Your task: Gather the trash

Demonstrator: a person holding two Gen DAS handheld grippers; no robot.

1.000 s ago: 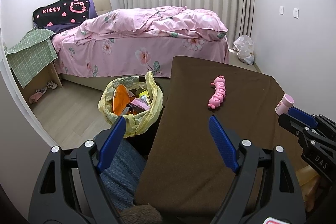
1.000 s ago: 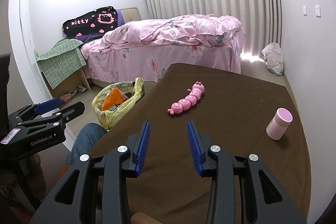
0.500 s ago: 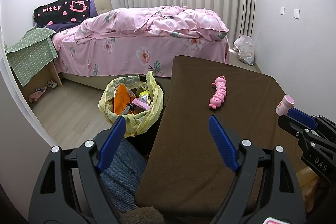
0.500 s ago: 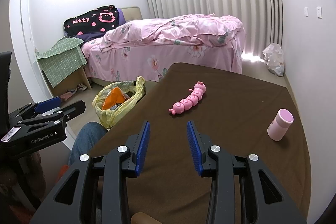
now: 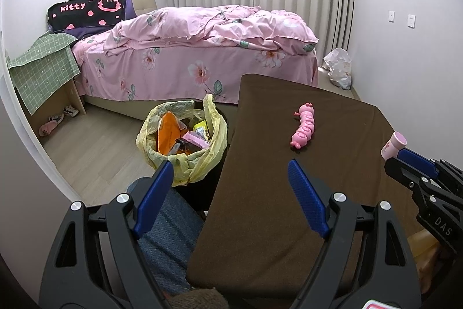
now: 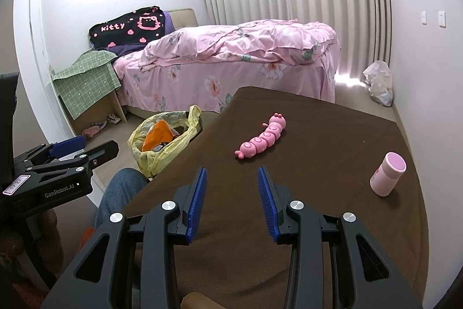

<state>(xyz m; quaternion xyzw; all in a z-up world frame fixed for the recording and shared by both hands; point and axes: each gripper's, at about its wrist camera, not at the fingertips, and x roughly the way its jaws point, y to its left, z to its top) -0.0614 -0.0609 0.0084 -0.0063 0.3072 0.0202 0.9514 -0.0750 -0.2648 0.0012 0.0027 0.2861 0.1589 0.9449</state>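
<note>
A bin lined with a yellow bag (image 5: 185,141) (image 6: 162,141) stands on the floor left of the brown table (image 5: 332,193) (image 6: 332,207), holding orange and pink wrappers. On the table lie a pink caterpillar toy (image 5: 303,129) (image 6: 264,139) and a small pink bottle (image 6: 387,174) (image 5: 393,145). My left gripper (image 5: 230,167) hangs open at the table's near left corner, nothing between its blue pads. My right gripper (image 6: 231,174) hovers open over the near table, short of the toy, holding nothing; it also shows at the right edge of the left wrist view.
A bed with pink floral bedding (image 5: 202,48) fills the back of the room. A green-checked cloth covers a low stand (image 5: 43,68) at left. A white plastic bag (image 5: 338,71) lies in the far right corner. A person's jeans-clad knee (image 5: 165,222) sits below the left gripper.
</note>
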